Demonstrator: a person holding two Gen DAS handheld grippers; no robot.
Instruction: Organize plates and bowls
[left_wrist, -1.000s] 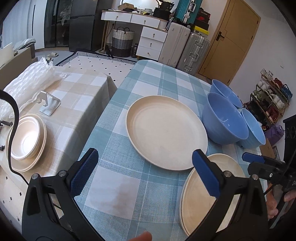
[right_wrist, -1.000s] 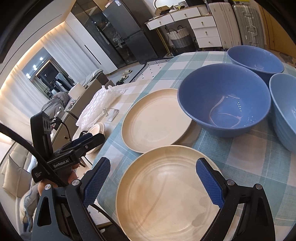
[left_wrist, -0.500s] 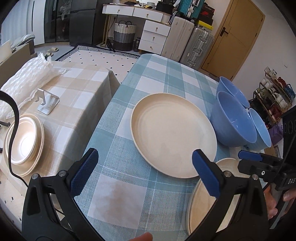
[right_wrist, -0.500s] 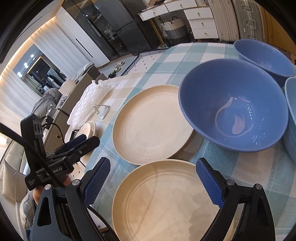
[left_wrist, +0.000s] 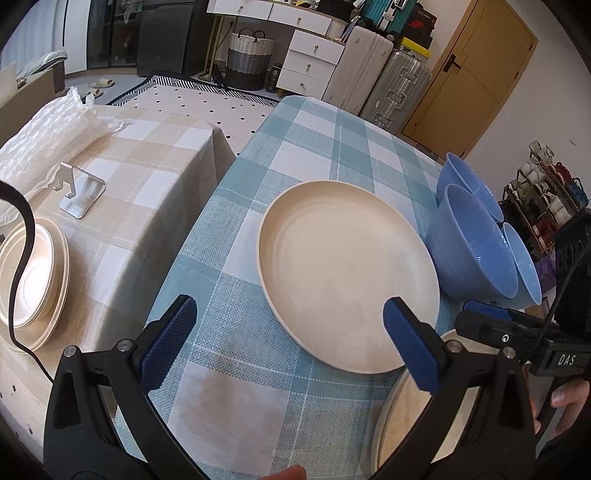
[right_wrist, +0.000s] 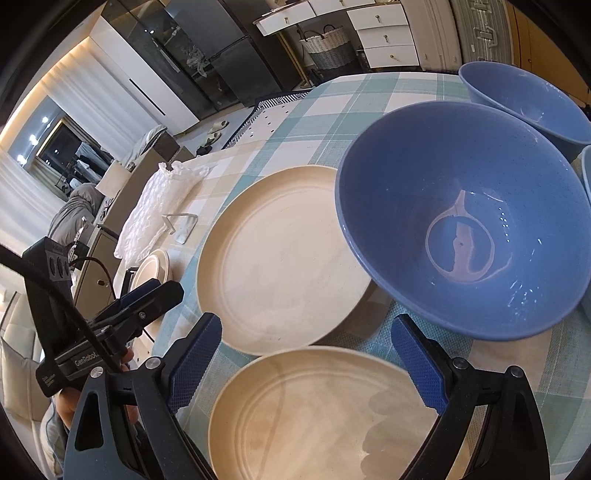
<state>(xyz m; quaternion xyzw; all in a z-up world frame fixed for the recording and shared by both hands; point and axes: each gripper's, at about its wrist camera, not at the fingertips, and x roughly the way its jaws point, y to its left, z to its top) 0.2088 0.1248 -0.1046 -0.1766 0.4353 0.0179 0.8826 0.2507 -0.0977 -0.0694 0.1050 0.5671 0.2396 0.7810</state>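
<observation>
right wrist view: right gripper (right_wrist: 306, 362) fingers spread wide, holding nothing, above the near beige plate (right_wrist: 317, 417) at 6 o'clock. second plate (right_wrist: 280, 254) and three blue bowls (right_wrist: 461, 218) lie unstacked on the worktop (left_wrist: 229, 369); left gripper (left_wrist: 288, 343) is also open. stacking seems not begun.

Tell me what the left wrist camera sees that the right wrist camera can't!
Only the left wrist view shows the yellow door and the shoe rack. Only the right wrist view shows the inside bottom of the nearest blue bowl and nearly the whole near plate. Both show the far plate on the teal checked tablecloth, three blue bowls, and two open grippers: left gripper, right gripper.
</observation>
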